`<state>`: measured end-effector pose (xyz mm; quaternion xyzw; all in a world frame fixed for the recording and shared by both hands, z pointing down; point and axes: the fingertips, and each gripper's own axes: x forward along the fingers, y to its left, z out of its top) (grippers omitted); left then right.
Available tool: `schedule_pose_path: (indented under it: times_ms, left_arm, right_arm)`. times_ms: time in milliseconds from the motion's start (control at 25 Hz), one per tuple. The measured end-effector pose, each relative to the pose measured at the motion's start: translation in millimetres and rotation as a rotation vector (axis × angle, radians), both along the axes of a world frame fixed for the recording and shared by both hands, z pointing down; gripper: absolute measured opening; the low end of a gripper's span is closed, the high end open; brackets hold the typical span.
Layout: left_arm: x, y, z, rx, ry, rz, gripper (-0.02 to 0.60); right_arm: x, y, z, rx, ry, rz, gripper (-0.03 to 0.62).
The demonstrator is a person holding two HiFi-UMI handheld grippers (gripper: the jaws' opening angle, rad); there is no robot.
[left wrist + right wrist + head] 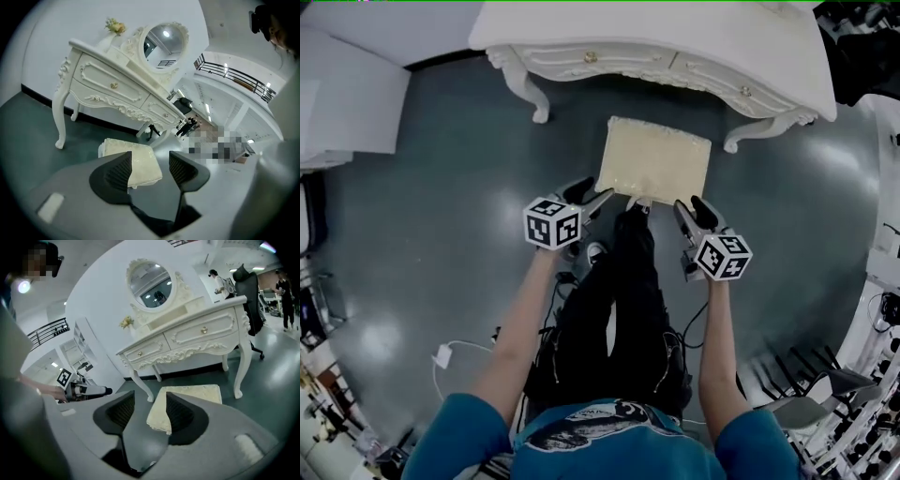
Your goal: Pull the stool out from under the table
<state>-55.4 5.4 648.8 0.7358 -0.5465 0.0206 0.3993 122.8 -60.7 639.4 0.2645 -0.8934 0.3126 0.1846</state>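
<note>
The stool (654, 159), with its cream cushioned top, stands on the dark floor just in front of the white dressing table (656, 47), clear of its legs. My left gripper (592, 194) hovers over the stool's near left corner, and my right gripper (694, 208) over its near right corner. Both are held up above it, apart from the cushion. In the left gripper view the left gripper (150, 161) is open, and the stool (140, 159) shows far below through the gap. The right gripper (150, 404) is likewise open above the stool (197, 392).
The person's legs in black trousers (619, 300) stand right behind the stool. A white cable and charger (442, 356) lie on the floor at the left. White furniture (347, 94) stands at the far left and racks (862, 375) at the right. A black office chair (246, 287) stands beyond the table.
</note>
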Motion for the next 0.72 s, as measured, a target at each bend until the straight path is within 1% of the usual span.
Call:
schedule_pose_path:
  times_ms: [120, 320, 560, 720]
  left_arm:
    - [9, 22, -40, 0.033, -0.012, -0.003, 0.244]
    - [24, 54, -96, 0.093, -0.06, 0.005, 0.227]
    - [49, 84, -133, 0.136, -0.089, 0.016, 0.203]
    - [66, 94, -161, 0.179, -0.111, 0.018, 0.192]
  right_arm:
    - [1, 17, -43, 0.042, -0.012, -0.013, 0.21]
    - [5, 39, -104, 0.084, -0.047, -0.006, 0.209]
    - [15, 70, -142, 0.093, -0.068, -0.026, 0.201]
    - [25, 86, -163, 0.106, -0.076, -0.067, 0.178]
